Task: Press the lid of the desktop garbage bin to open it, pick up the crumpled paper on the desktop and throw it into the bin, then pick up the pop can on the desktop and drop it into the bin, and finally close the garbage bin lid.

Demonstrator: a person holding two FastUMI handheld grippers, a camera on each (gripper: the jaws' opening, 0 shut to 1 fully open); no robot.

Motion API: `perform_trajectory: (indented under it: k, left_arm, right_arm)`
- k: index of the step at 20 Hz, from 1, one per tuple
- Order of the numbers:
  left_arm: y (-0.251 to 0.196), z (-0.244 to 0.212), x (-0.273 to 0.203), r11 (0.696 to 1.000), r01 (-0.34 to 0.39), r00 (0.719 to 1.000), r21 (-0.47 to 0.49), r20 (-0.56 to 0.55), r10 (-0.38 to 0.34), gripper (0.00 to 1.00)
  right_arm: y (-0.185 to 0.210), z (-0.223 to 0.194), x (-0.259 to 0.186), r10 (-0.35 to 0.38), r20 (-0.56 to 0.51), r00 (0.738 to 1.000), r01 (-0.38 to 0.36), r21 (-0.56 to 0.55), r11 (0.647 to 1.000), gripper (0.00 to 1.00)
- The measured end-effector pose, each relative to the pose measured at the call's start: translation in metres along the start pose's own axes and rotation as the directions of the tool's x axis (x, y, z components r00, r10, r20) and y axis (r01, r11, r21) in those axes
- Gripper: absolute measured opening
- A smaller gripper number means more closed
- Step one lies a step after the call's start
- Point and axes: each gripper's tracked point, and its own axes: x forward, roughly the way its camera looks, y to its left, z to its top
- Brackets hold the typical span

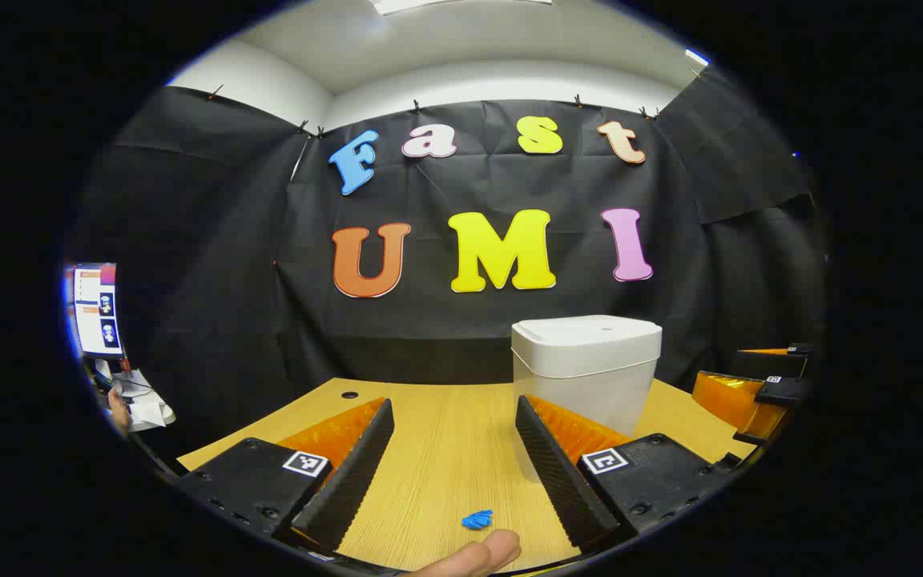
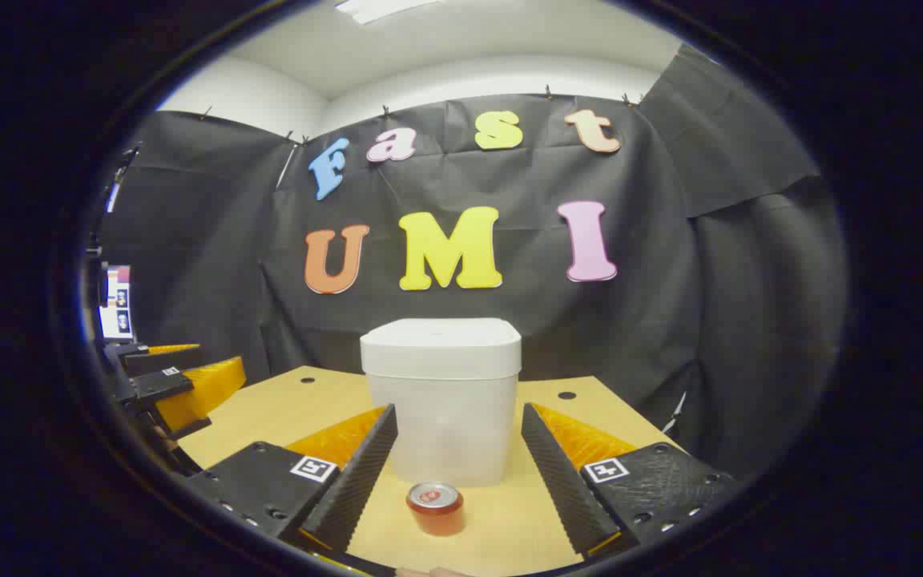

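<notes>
Both tongs released; pop can [image 2: 434, 506] before right tongs [image 2: 457, 473], bin [image 2: 441, 401] seemingly closed.

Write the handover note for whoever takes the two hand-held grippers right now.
Left hand-held gripper: open, holding nothing, over the desk.
Right hand-held gripper: open, holding nothing, pointed at the pop can, which stands upright in front of the bin.
Bin lid is shut.
A small blue crumpled scrap lies on the desk near the left gripper; it is probably the paper.
Done: nothing visible yet.
Left: press lid open, bin the paper, bin the can, close lid.
</notes>
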Motion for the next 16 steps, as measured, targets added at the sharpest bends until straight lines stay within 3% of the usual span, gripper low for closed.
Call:
perform_trajectory:
  k: [6,15,16]
  left_arm:
    - [0.008,0.008,-0.005,1.000,-0.014,0.999,-0.011,0.032,0.015,0.99]
    - [0.002,-0.007,-0.001,1.000,0.018,1.000,-0.010,-0.007,-0.018,0.99]
    - [0.003,-0.008,0.001,1.000,0.017,1.000,-0.006,-0.012,-0.017,0.99]
  right_arm:
    - [-0.030,-0.001,-0.008,-0.042,-0.014,0.999,0.042,0.024,0.999,0.95]
    - [-0.032,0.000,0.001,-0.001,-0.044,0.999,0.002,0.013,1.000,0.96]
    - [-0.025,0.007,0.004,0.033,-0.040,0.999,-0.032,0.014,0.999,0.95]
